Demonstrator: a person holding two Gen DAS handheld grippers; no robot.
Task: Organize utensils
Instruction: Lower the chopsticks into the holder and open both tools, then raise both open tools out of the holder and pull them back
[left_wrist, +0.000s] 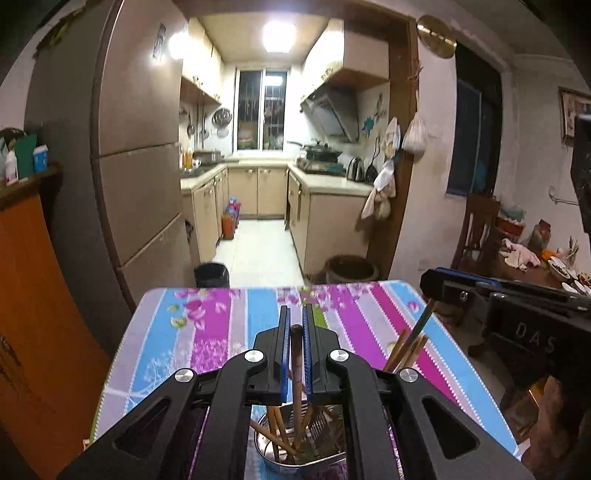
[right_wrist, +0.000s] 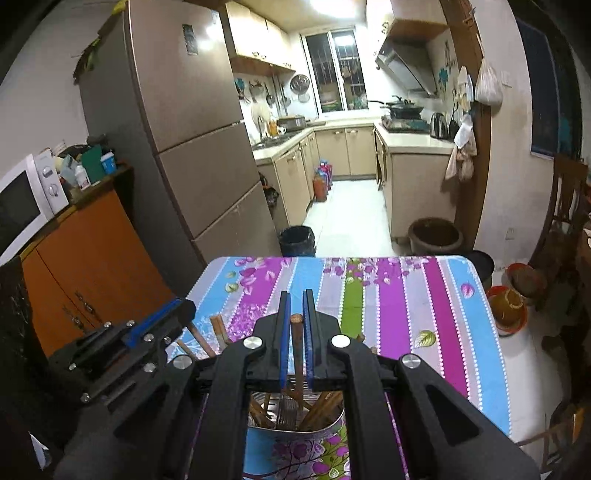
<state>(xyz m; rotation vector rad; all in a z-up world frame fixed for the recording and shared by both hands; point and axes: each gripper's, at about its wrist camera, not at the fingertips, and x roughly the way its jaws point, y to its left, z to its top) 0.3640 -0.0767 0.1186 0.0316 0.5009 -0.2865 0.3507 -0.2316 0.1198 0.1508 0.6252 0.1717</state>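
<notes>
A: What is seen at the left edge?

B: An orange cabinet (right_wrist: 92, 266) is seen there, with a white microwave (right_wrist: 26, 199) set on top. Next to it a tall refrigerator (right_wrist: 192, 122) is placed, and a black bin (right_wrist: 297, 240) is found at its foot.

A: And the desk?

B: The desk (right_wrist: 436, 295) is covered with a striped, flowered cloth. At its near edge a steel utensil holder (left_wrist: 295, 443) is stood, filled with wooden chopsticks.

A: How are the left tongs (left_wrist: 295, 314) held?

B: They are clamped on a brown chopstick (left_wrist: 296, 354), which is kept upright between the blue pads above the holder.

A: And the right tongs (right_wrist: 296, 299)?

B: They are likewise pressed together on a dark chopstick (right_wrist: 296, 332), its top showing between the pads, with its lower part reaching down toward the holder (right_wrist: 295, 417). Whether its tip rests inside cannot be told.

A: How are the two tongs placed against each other?

B: They are held just beside each other; each is glimpsed at the edge of the other's view.

A: What is found at the right?

B: A brown pot (right_wrist: 436, 236) is stood on the floor by the kitchen doorway, and a wooden chair (left_wrist: 476, 225) is seen further right.
</notes>
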